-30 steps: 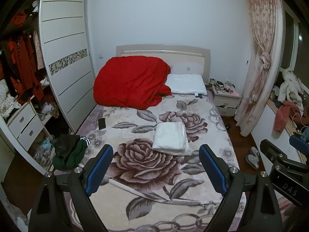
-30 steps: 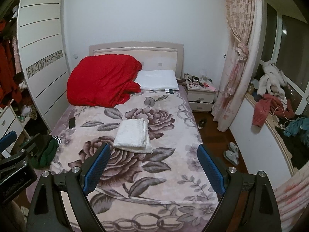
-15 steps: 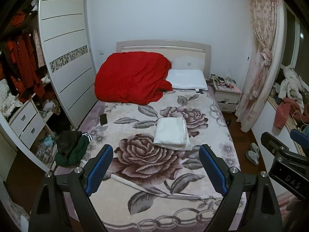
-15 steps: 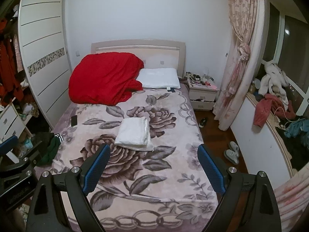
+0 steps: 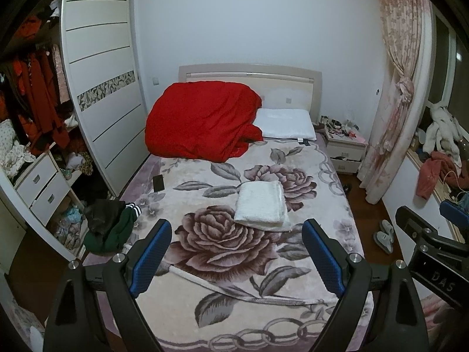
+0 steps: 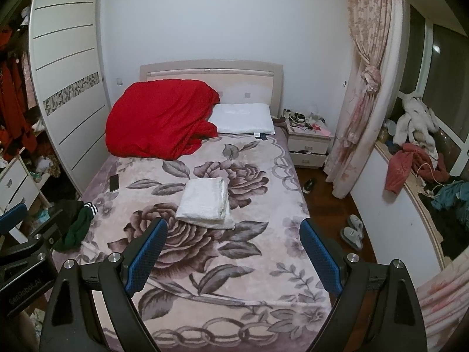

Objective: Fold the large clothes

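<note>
At far left, an open wardrobe crammed with hanging red clothes, drawers below, white sliding door beside it. Narrow strip of floor between wardrobe and bed, partly blocked by a dark green and black clothes heap draped over the bed's left edge. Just beyond it on the floral blanket, a black phone near that same edge.

Mid-bed, well clear of every edge: folded white garment, flat and squared — free blanket all round it. Far end taken up by a bunched red quilt and a white pillow against the headboard.

To the right, bedside cabinet, tied pink curtain, open wood floor with grey slippers, then a cluttered sill.

Left gripper held above the near end of the bed, tilted downward, blue pads spread wide, nothing between. Right gripper alongside at a matching tilt, likewise spread wide and empty.
</note>
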Demonstrator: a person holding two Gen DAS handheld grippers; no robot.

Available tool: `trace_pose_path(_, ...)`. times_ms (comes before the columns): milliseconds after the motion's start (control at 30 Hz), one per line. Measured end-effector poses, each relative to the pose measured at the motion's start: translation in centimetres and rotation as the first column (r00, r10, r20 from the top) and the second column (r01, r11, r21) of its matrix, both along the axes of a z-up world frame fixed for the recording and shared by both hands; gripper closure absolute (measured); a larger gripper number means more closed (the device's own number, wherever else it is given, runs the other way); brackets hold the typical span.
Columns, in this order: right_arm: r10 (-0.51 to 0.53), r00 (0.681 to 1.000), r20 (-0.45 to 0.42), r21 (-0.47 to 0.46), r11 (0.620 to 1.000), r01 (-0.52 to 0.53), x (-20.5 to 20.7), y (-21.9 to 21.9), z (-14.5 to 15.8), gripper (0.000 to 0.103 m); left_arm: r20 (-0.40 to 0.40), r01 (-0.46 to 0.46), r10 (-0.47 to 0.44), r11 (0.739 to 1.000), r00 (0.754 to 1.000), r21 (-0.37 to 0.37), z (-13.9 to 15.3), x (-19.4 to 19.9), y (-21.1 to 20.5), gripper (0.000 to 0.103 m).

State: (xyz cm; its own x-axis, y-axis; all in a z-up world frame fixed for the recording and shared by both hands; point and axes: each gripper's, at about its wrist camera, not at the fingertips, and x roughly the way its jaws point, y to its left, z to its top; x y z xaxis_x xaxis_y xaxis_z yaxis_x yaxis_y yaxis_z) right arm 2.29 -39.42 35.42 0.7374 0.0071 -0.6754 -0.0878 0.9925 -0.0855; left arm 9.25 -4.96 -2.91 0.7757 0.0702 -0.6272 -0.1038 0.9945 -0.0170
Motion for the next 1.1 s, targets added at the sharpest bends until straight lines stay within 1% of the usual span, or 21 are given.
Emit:
trace_pose_path(367,-0.003,1.0,-0.001,0.008,1.0,0.003,-0.2,0.6,0.2,0.01,0.002,-0.001,0.001,1.0,1.0,-0.001,0.2,0.0,-0.2,0.012)
trace_pose_path(933,-0.011,1.0,0.002,0.021,1.0,0.011,-1.7,1.3,0.5,0.01,0.004,-0.001,0.001,1.0,1.0,0.008,0.6,0.2,-0.4,0.012)
trace_pose_path(1100,-0.008,1.0,-0.004,0.029,1.0,0.008,-1.8,1.3,0.4,0.01,0.014,0.01,-0.01,1.0,1.0,-0.004,0.7,-0.1,-0.3,0.012)
